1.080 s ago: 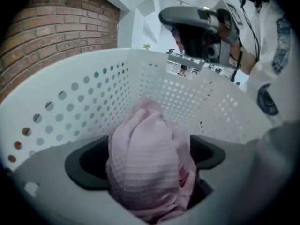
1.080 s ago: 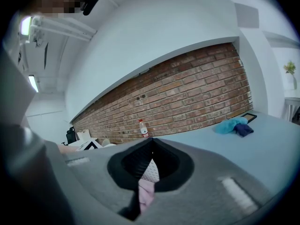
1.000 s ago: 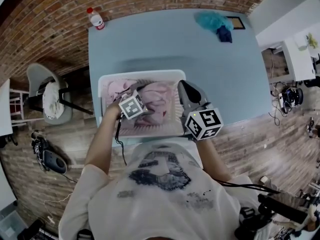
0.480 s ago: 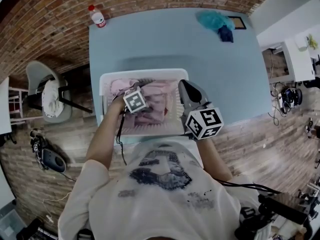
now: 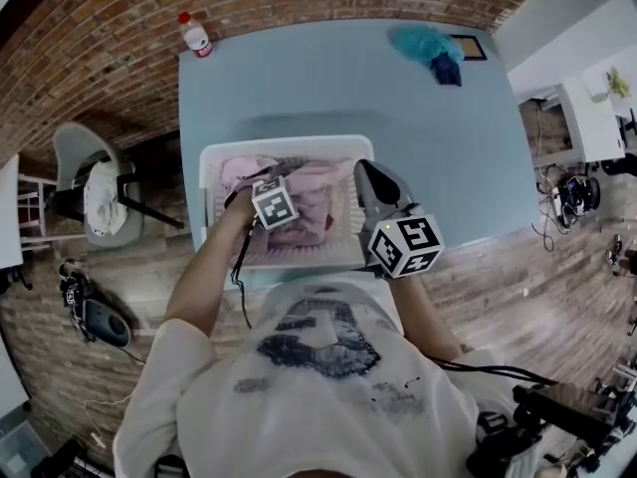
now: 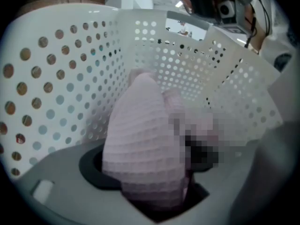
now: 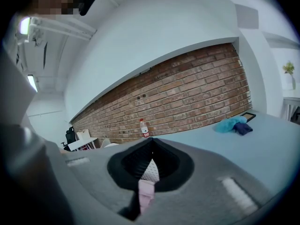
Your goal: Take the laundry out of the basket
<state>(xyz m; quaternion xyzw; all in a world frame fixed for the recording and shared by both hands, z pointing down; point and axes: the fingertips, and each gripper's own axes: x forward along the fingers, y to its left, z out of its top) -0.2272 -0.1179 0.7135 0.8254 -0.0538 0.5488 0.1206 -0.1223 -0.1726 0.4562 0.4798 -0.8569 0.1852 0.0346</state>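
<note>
A white perforated laundry basket (image 5: 214,162) stands at the near edge of the blue table (image 5: 338,88), with pink laundry (image 5: 320,195) inside. My left gripper (image 5: 282,189) reaches down into the basket. In the left gripper view a bunched pink waffle cloth (image 6: 140,139) fills the gap of the left gripper (image 6: 154,172), whose jaws are closing round it. The basket's holed walls (image 6: 56,78) rise all around. My right gripper (image 5: 366,172) hangs over the basket's right rim, shut and holding nothing. In the right gripper view the right gripper (image 7: 150,142) points across the table.
A plastic bottle (image 5: 195,36) stands at the table's far left corner. A teal cloth (image 5: 420,40), a dark blue cloth (image 5: 446,68) and a small picture frame (image 5: 470,46) lie at the far right. A chair (image 5: 95,192) with a white garment stands left of the table.
My left gripper has shifted a little right and further in over the pink laundry. The right gripper has not moved.
</note>
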